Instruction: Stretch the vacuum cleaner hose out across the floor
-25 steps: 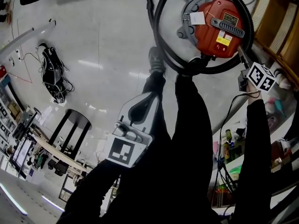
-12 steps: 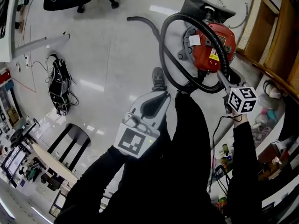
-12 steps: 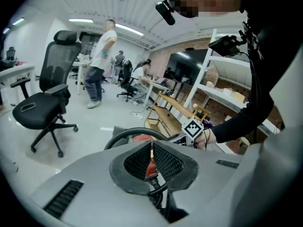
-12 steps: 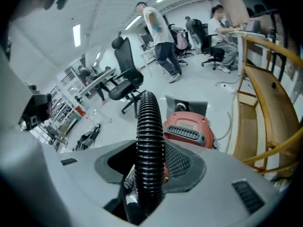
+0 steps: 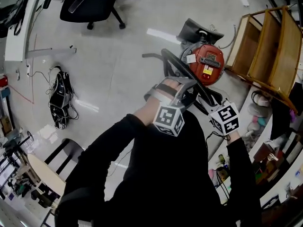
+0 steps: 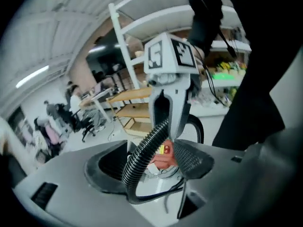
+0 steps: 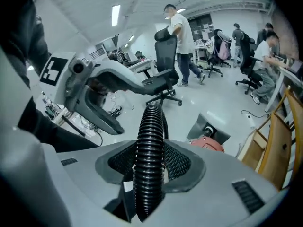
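The red vacuum cleaner (image 5: pixel 208 63) stands on the floor by a wooden shelf. Its black ribbed hose (image 5: pixel 189 77) rises from it toward both grippers in front of my body. My right gripper (image 7: pixel 150 167) is shut on the hose (image 7: pixel 150 131), with both pads pressed against its ribs. My left gripper (image 6: pixel 151 167) sits just below the right gripper (image 6: pixel 170 98), and its jaws are opening. The hose (image 6: pixel 142 157) runs between them along the left pad, with a gap at the right pad through which the vacuum cleaner (image 6: pixel 163 157) shows.
A wooden shelf unit (image 5: pixel 265 51) stands right of the vacuum. A black office chair (image 5: pixel 92 1) is at the far left, a black bag with cables (image 5: pixel 59 96) lies on the floor, and a stool (image 5: pixel 66 150) is nearer. People (image 7: pixel 182 41) stand and sit beyond.
My left gripper has moved from low on the left up to the hose, beside the right gripper, and its jaws have parted. The right gripper has carried the hose away from the vacuum.
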Motion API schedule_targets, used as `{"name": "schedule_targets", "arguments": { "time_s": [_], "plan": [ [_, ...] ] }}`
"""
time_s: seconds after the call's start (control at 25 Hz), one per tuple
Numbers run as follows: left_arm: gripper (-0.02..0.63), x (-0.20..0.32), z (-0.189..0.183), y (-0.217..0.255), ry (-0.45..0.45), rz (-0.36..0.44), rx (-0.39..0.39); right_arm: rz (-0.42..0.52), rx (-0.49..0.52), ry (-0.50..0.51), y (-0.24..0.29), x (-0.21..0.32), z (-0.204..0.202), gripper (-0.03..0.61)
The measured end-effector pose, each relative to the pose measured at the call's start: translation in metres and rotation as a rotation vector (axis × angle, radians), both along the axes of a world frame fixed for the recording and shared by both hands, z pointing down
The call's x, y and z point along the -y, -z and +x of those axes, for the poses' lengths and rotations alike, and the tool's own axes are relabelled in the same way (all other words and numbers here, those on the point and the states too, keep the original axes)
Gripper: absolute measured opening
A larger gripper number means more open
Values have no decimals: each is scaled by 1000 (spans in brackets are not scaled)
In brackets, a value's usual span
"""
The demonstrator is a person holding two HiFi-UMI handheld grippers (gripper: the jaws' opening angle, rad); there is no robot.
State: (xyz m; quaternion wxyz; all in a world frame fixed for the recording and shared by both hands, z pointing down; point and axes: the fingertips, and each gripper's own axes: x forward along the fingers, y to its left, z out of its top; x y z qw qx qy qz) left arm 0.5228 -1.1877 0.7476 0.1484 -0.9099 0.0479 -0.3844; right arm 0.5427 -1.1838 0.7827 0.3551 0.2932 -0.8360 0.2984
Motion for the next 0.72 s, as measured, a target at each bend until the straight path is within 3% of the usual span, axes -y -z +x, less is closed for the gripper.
{"name": "schedule_targets", "arguments": {
  "time_s": [0.12, 0.24, 0.28, 0.32, 0.52, 0.64, 0.72],
  "plan": [
    [325, -8, 0, -34, -242, 151, 146, 13, -13, 22, 11, -14, -19, 184],
    [322, -21, -2, -63, -379, 131, 214, 15, -31, 31, 11, -31, -37, 184],
    [269, -22, -3, -68, -398, 119, 221, 16, -41, 30, 10, -35, -41, 184],
    [189, -22, -5, -70, -413, 111, 222, 22, -50, 25, 9, -36, -43, 184],
    [179, -18, -23, -53, -430, 116, 236, 174, -117, -6, 35, -35, -56, 186],
    [179, 5, -53, -35, -364, 99, 280, 266, -117, -132, 81, -22, -55, 186],
    [179, 16, -79, -17, -283, 59, 295, 279, -58, -267, 114, -21, -50, 186]
  ]
}}
